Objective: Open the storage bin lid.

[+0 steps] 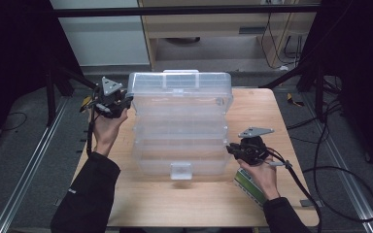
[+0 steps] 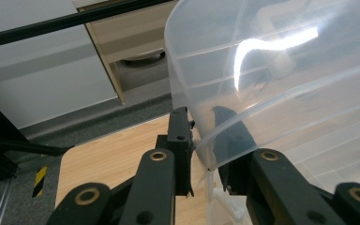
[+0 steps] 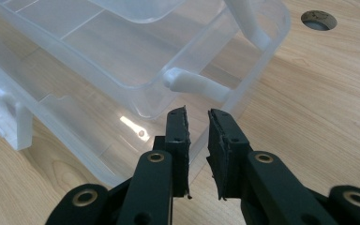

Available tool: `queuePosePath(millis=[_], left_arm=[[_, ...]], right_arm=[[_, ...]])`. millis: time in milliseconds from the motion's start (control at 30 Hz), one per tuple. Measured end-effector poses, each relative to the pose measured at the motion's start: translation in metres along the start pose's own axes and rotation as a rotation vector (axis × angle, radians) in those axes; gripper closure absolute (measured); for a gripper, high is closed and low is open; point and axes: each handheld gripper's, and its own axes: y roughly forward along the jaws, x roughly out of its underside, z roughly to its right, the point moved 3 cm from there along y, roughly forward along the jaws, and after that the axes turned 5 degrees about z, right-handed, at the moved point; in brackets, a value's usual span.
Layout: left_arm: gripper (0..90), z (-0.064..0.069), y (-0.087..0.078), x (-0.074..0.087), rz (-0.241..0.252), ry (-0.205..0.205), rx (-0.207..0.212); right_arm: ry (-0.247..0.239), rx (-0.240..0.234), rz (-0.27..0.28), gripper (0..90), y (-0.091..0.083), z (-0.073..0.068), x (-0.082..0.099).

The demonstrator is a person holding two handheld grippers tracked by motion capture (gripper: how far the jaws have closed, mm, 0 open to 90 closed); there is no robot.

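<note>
Clear plastic makes up 1 tiered organiser box [image 1: 180,121], fanned open into stepped trays at the middle of 1 wooden table [image 1: 175,204]. Of the 2 grippers, the left gripper [image 2: 201,140] pinches the top tray's corner wall, while the right gripper [image 3: 198,123], jaws narrowly parted and empty, sits beside the lower tray's rim.

We find the clear tiered box [image 1: 180,124] blocking the table [image 1: 277,121] centre; bare wood on either side and in front leaves passage.
</note>
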Motion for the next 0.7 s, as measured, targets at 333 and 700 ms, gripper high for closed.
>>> queuePosePath(millis=[333,700], left_arm=[[76.2,-0.0008,0.0015,-0.0022,-0.006,0.004,0.000],[76.0,-0.0019,0.0059,-0.0059,-0.010,0.002,-0.007]], right_arm=[[-0.004,0.002,0.002,78.1,0.0007,0.0012,-0.0006],[0.001,0.016,0.006,78.4,0.0017,0.0021,-0.0008]])
